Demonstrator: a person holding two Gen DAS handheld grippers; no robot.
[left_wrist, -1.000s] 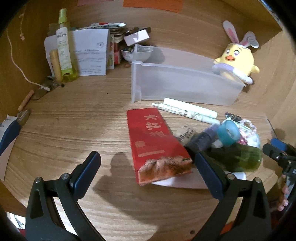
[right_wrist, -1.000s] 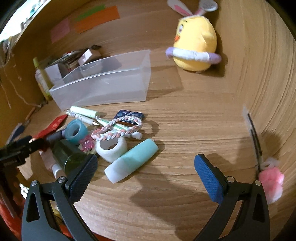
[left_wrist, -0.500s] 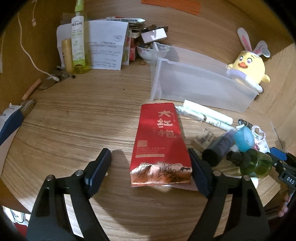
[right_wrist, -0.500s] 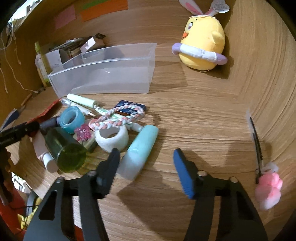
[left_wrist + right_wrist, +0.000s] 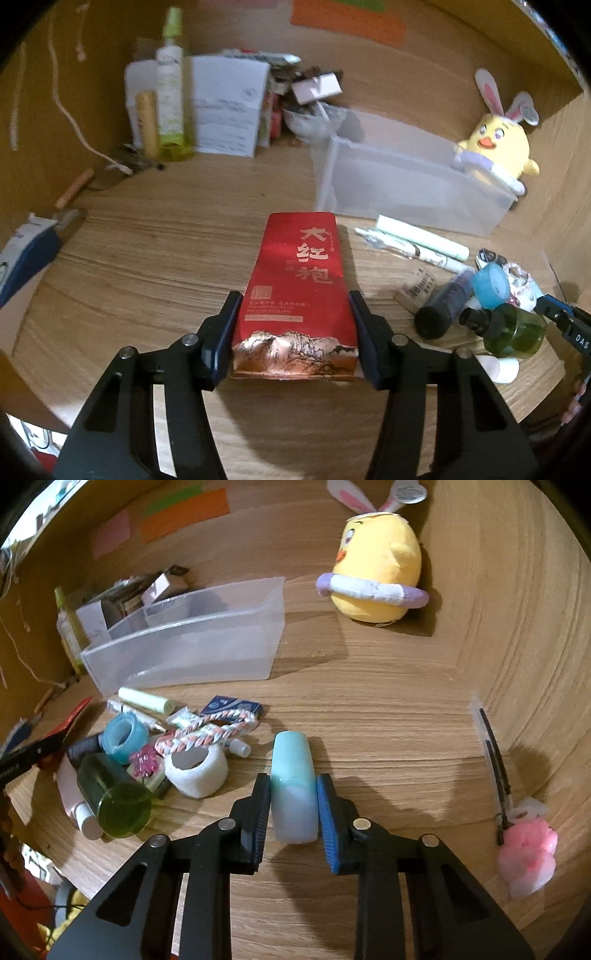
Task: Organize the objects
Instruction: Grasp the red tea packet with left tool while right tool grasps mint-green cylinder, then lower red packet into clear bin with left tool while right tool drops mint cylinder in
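Note:
A red foil tea packet (image 5: 299,266) lies flat on the wooden desk (image 5: 147,258), its near end between the jaws of my left gripper (image 5: 294,299). Those jaws are closing and both pads touch the packet's sides. In the right wrist view a mint-and-white oblong case (image 5: 291,753) lies between the jaws of my right gripper (image 5: 293,781), which are closing with the pads against its sides. A clear plastic bin (image 5: 406,184) stands behind the packet and shows in the right wrist view too (image 5: 184,653).
A pile sits between the grippers: green bottle (image 5: 110,794), blue tape roll (image 5: 120,734), white tape roll (image 5: 195,771), braided band (image 5: 207,734), pens (image 5: 417,243). A yellow plush chick (image 5: 376,576) sits at the back right. A pink hair clip (image 5: 524,853) lies far right. Bottles and papers (image 5: 225,110) crowd the back left.
Both grippers went from wide open to closed against their objects. The left one shifted until the red packet lay straight between its jaws; the mint case turned lengthwise between the right jaws.

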